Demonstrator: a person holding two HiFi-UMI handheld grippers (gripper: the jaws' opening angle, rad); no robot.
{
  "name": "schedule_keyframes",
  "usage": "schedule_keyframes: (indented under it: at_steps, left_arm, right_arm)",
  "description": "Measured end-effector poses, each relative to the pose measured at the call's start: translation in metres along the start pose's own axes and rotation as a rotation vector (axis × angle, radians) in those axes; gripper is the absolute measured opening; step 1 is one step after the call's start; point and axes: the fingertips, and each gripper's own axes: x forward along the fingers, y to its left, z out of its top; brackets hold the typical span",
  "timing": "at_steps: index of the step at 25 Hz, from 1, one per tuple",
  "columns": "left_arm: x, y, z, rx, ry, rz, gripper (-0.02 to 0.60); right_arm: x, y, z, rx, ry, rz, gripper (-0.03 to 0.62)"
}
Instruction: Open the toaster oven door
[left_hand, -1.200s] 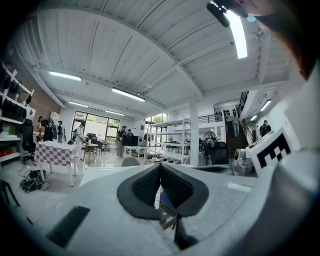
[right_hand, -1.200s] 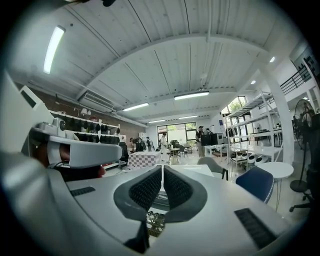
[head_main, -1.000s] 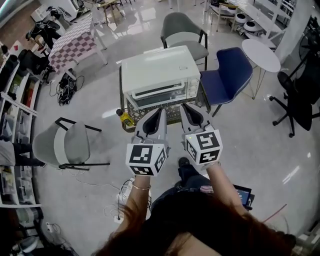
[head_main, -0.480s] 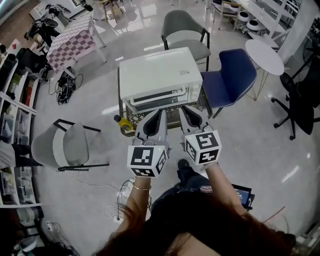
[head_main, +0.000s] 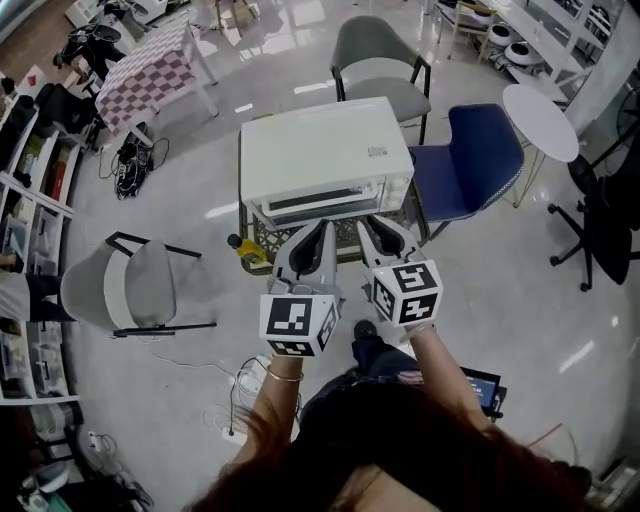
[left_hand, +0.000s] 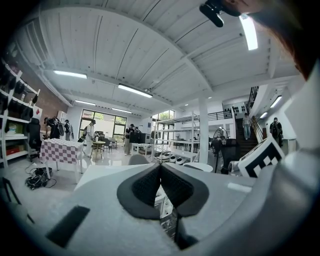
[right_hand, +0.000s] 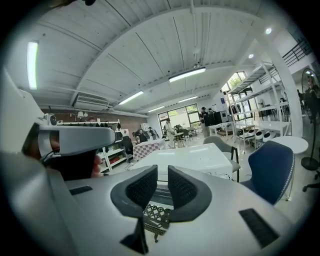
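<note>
The white toaster oven (head_main: 325, 155) stands on a wire crate (head_main: 300, 235), its door shut, with the dark handle strip (head_main: 325, 203) along the front. Both grippers are held side by side just short of that front. My left gripper (head_main: 322, 230) is shut, its pads meeting at the tips (left_hand: 160, 167) with nothing held. My right gripper (head_main: 372, 226) has just been opening; a narrow gap shows between its pads (right_hand: 162, 172) and nothing is in it. Past the right gripper's jaws I see the oven top (right_hand: 195, 157) and the crate (right_hand: 157, 215).
A grey chair (head_main: 375, 70) stands behind the oven, a blue chair (head_main: 470, 160) to its right and another grey chair (head_main: 130, 285) at the left. A yellow bottle (head_main: 245, 250) lies by the crate. A round white table (head_main: 540, 108) is at the right; a tablet (head_main: 485, 385) lies on the floor.
Both grippers have come closer to the oven's front and dropped a little. The oven door has not moved.
</note>
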Motion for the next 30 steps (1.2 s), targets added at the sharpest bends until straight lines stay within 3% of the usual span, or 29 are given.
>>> schedule_keyframes:
  at_steps: [13,30]
  left_arm:
    - [0.026,0.005,-0.01,0.007,0.017,0.033,0.014]
    - [0.051,0.016,-0.023,-0.016,0.042,0.043,0.014]
  right_arm:
    - [0.031,-0.029,-0.029,0.142,0.087,0.023,0.071]
    - [0.065,-0.057,-0.06,0.442,0.156,0.049,0.112]
